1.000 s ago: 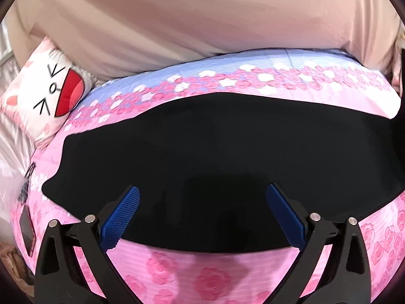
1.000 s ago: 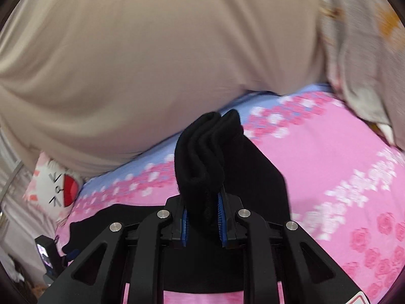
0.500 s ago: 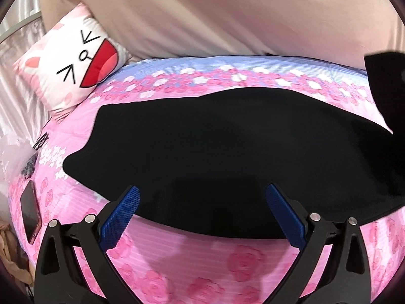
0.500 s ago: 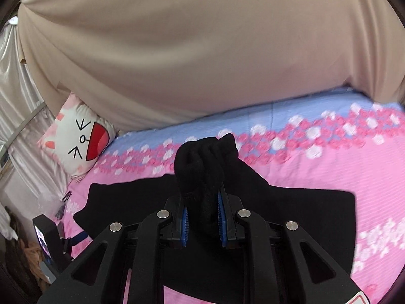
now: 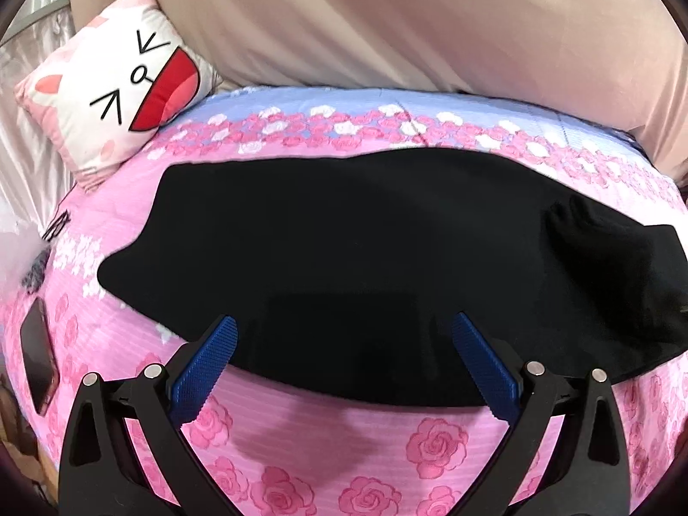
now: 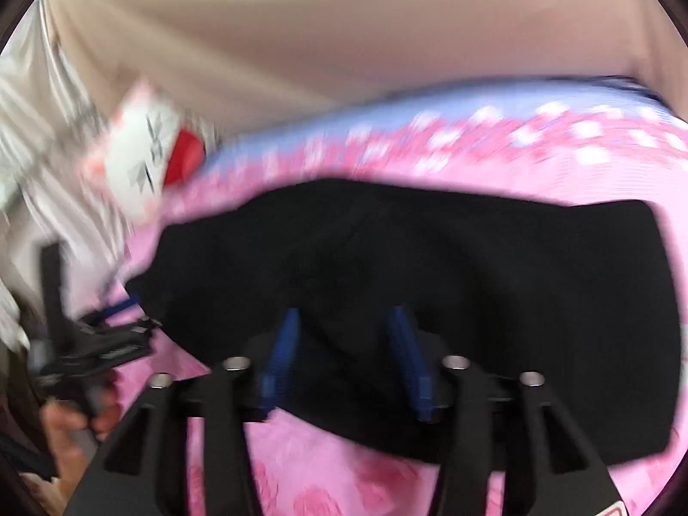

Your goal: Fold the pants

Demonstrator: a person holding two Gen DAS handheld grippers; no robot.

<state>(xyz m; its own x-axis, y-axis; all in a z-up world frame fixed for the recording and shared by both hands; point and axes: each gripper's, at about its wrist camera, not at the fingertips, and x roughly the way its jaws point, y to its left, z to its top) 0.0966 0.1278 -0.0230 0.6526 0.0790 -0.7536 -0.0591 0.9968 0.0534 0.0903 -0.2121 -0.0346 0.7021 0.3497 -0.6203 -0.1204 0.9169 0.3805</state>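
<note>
The black pants (image 5: pixel 344 249) lie flat on the pink rose-print bedsheet (image 5: pixel 438 443), their long axis running left to right across the bed, with the cat-face pillow (image 5: pixel 116 81) beyond their far left end. At the right end a doubled-over layer of the fabric sits as a raised hump on top of the rest. The right gripper (image 6: pixel 348 357) has just been opening its jaws; in its blurred view they stand partly apart over the near edge of the pants, and no cloth appears pinched between the blue pads, so the folded end looks released. The left gripper (image 5: pixel 344 357) hangs with its jaws wide and empty, just above the near edge around the middle of the garment. The unfolded left end lies closer to the left gripper, which is probably better placed to take it next.
</note>
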